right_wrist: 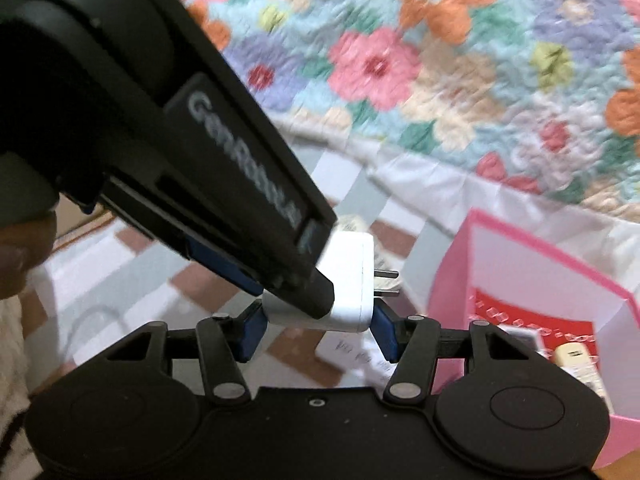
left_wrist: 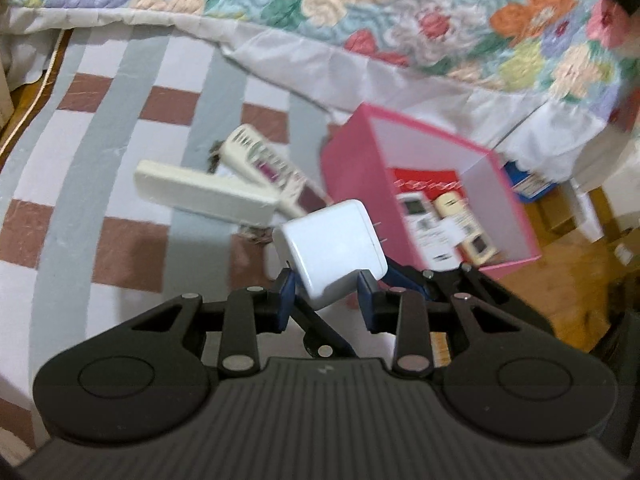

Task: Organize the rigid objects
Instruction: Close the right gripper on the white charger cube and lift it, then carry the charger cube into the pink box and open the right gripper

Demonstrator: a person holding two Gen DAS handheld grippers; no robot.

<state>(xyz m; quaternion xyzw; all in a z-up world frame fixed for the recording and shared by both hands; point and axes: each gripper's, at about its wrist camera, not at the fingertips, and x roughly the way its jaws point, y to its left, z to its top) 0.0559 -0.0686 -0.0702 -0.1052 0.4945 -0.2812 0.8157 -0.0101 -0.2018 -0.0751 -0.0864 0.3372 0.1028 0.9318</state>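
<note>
A white plug adapter (left_wrist: 334, 252) with metal prongs is held above the bed. My left gripper (left_wrist: 328, 300) is shut on its lower end. In the right wrist view the same adapter (right_wrist: 348, 284) sits between the blue pads of my right gripper (right_wrist: 316, 332), which is shut on it too, and the left gripper's black body (right_wrist: 224, 168) crosses over it from the upper left. A pink box (left_wrist: 432, 184) to the right holds remote controls (left_wrist: 436, 224). Two white remotes (left_wrist: 208, 192) lie on the striped bedsheet.
A floral quilt (left_wrist: 400, 12) covers the far side of the bed. The pink box (right_wrist: 520, 280) stands at the bed's edge, with wooden floor (left_wrist: 560, 280) and small cartons (left_wrist: 528, 184) beyond it. The checked sheet (left_wrist: 100, 160) stretches to the left.
</note>
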